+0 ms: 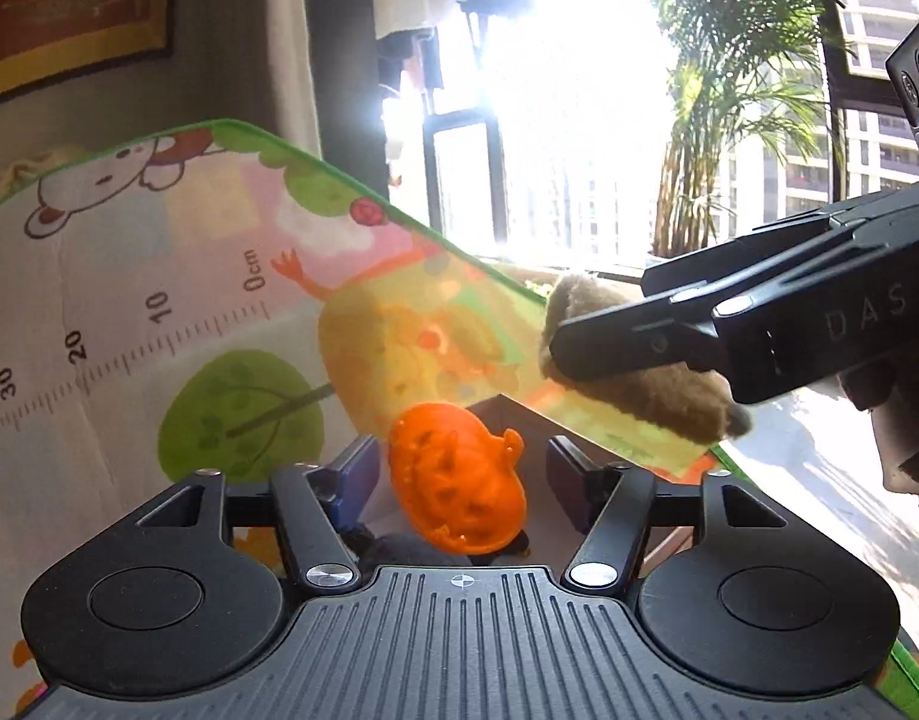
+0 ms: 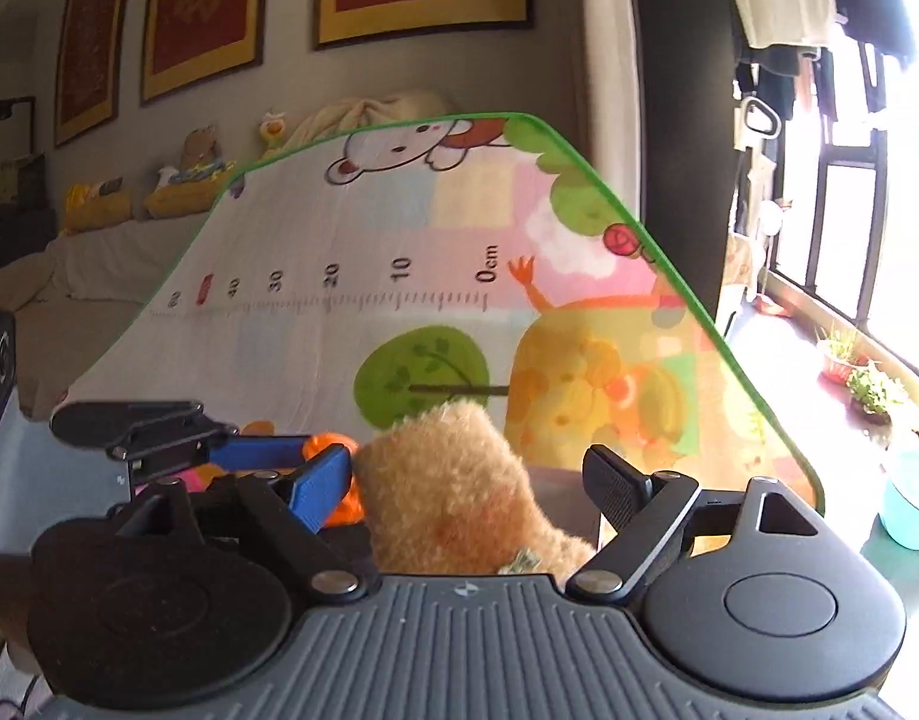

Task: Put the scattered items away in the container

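The orange pumpkin toy (image 1: 459,474) is sitting between the wide jaws of my left gripper (image 1: 462,474), above a brown box (image 1: 534,414) on the play mat (image 1: 129,276); I cannot tell whether it is resting or dropping. My right gripper (image 2: 468,480) is reaching in beside it, the plush bear (image 2: 453,498) lying between jaws that look parted, so I cannot tell if I am gripping it. The 2 grippers are crowding 1 opening: I am risking a clash, or the bear snagging the rim and tipping out.
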The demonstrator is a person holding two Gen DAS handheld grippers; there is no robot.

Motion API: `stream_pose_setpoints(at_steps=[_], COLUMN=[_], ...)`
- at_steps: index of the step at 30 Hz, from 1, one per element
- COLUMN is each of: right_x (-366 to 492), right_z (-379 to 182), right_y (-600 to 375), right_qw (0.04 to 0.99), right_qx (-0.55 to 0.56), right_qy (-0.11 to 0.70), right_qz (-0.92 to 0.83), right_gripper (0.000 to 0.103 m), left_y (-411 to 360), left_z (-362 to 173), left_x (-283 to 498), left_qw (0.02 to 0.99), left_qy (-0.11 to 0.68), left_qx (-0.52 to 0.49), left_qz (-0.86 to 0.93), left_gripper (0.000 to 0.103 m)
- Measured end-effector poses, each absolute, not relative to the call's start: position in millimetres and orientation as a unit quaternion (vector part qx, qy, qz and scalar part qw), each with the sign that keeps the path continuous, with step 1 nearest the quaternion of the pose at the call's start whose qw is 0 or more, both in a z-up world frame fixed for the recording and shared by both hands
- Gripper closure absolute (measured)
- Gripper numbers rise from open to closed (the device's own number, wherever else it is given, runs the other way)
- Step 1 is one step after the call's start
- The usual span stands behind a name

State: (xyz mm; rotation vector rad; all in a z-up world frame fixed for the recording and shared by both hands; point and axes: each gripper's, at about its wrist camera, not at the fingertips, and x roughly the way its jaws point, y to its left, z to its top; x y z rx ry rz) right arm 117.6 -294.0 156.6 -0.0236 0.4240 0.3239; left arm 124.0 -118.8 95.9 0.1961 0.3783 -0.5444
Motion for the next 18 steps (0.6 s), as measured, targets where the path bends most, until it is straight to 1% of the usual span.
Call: stream_pose_setpoints(at_steps=[2, 5, 8, 10, 11, 12, 14, 17, 18], right_x=[138, 140, 136, 132, 129, 126, 117, 104, 100], right_z=[158, 146, 130, 119, 114, 108, 97, 79, 72], right_y=[-300, -301, -290, -273, -262, -248, -216, -170, -155], right_qw=[0.966, 0.969, 0.97, 0.968, 0.964, 0.96, 0.946, 0.92, 0.911], right_qx=[0.005, -0.015, -0.045, -0.077, -0.1, -0.123, -0.166, -0.23, -0.255], right_qy=[0.212, 0.2, 0.194, 0.194, 0.194, 0.196, 0.201, 0.209, 0.208], right_qz=[0.146, 0.145, 0.138, 0.141, 0.148, 0.16, 0.193, 0.239, 0.249], right_gripper=[0.019, 0.019, 0.019, 0.021, 0.025, 0.031, 0.038, 0.045, 0.046], left_y=[-117, -93, -60, -37, -28, -17, -1, 21, 28], left_z=[93, 85, 75, 65, 60, 54, 43, 25, 20], left_x=[138, 127, 105, 89, 82, 76, 66, 59, 58], left_qw=[0.941, 0.943, 0.937, 0.934, 0.934, 0.934, 0.936, 0.933, 0.933], left_qy=[0.201, 0.209, 0.236, 0.257, 0.266, 0.273, 0.286, 0.312, 0.318], left_qx=[0.091, 0.087, 0.09, 0.088, 0.086, 0.084, 0.082, 0.066, 0.057], left_qz=[-0.256, -0.244, -0.239, -0.231, -0.224, -0.214, -0.187, -0.164, -0.161], left_gripper=[0.02, 0.007, 0.007, 0.006, 0.006, 0.005, 0.005, 0.005, 0.004])
